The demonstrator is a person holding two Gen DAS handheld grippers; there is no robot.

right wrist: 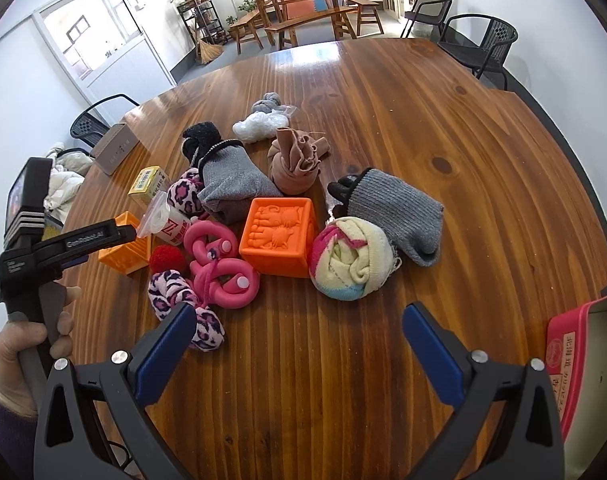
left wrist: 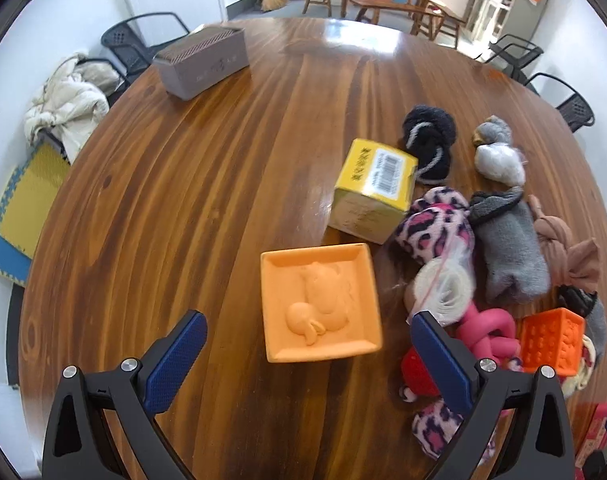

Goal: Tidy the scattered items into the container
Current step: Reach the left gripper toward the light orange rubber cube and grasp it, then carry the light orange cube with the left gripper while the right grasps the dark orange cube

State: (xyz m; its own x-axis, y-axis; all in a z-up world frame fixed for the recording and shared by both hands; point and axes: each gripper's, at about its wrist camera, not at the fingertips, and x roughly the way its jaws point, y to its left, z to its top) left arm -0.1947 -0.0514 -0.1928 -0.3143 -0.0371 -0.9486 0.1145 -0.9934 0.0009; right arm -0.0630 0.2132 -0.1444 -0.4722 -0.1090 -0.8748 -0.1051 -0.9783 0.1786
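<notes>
**Both grippers spread above a desk of scattered soft goods**

At the far left of the desk [left wrist: 207,208] stands a grey box [left wrist: 202,62]. The left gripper [left wrist: 309,360] hangs with its jaws spread wide and empty, a light-orange cube [left wrist: 319,300] on the desk between its blue pads. Just beyond sits a yellow carton [left wrist: 373,190], touching a leopard-print sock roll [left wrist: 433,222]. In the right wrist view, a pink rubber toy [right wrist: 221,270] lies beside a darker orange cube [right wrist: 277,236], with a cream rolled sock [right wrist: 351,258] touching that cube's right side and a grey sock [right wrist: 395,210] behind it. The right gripper [right wrist: 299,340] hovers over bare wood, jaws also wide apart, gripping nothing. A red-rimmed container [right wrist: 583,360] shows at the far right edge.
</notes>
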